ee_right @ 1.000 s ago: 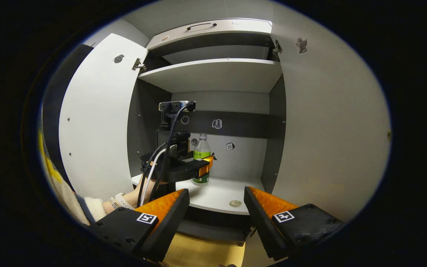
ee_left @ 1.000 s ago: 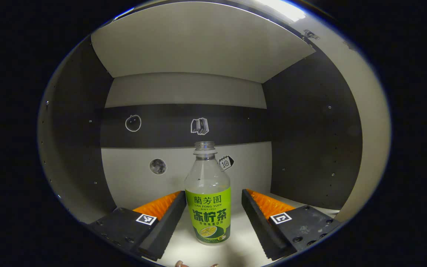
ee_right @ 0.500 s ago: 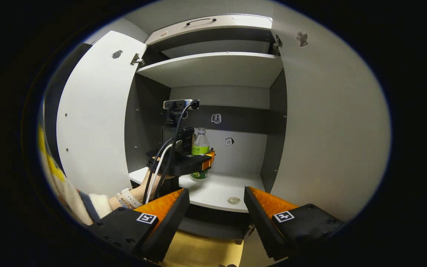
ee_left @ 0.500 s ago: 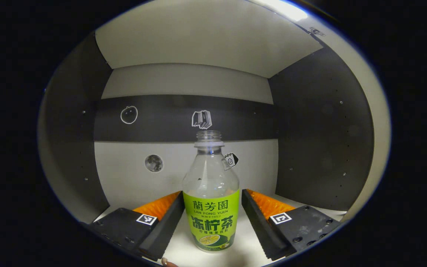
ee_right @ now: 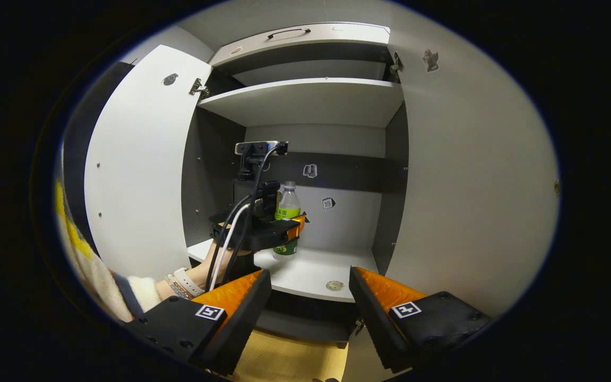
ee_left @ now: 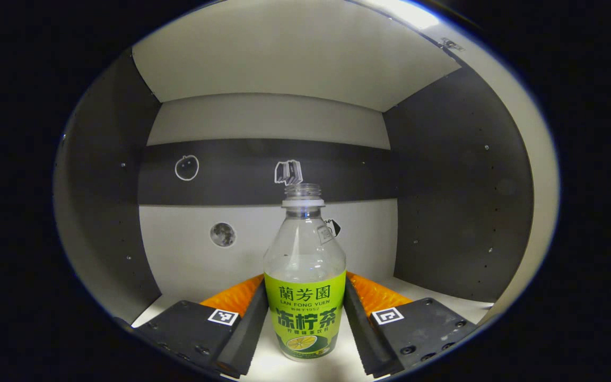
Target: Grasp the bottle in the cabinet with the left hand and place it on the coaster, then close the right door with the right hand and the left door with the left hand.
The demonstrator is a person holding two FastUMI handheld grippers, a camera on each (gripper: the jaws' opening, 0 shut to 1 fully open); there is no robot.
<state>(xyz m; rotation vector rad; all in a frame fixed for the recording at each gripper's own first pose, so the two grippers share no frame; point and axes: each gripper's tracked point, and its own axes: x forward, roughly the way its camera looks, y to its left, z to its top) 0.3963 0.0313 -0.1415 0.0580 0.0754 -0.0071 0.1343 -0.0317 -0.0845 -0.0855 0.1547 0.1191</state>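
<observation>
**Left hand-held gripper clamped on the bottle inside the cabinet**

The bottle (ee_left: 304, 286) stands upright on the cabinet's lower shelf (ee_right: 313, 273), uncapped, clear above and wrapped in a green label below. In the left gripper view the left hand-held gripper (ee_left: 304, 318) has both fingers pressed against the sides of the label, one on each side, so the bottle is gripped between them. Whether the base of the bottle touches the shelf or is just off it cannot be told.

Relative to the bottle, the coaster (ee_right: 334, 285) lies nearer the shelf's front edge and to the right in the right gripper view, well apart from it. Behind the bottle, small stickers dot the cabinet's back wall (ee_left: 263, 175). An upper shelf (ee_right: 305, 98) spans the cabinet above the bottle.

The right gripper view shows the left hand-held gripper from behind, with cables running off it and a hand (ee_right: 215, 260) and pale sleeve beneath. The left door (ee_right: 136, 159) stands swung open to the left of the bottle and the right door (ee_right: 470, 175) open to its right. The right hand-held gripper (ee_right: 310, 313) sits in front of the cabinet, below the lower shelf's front edge, its fingers spread wide with nothing between them.
</observation>
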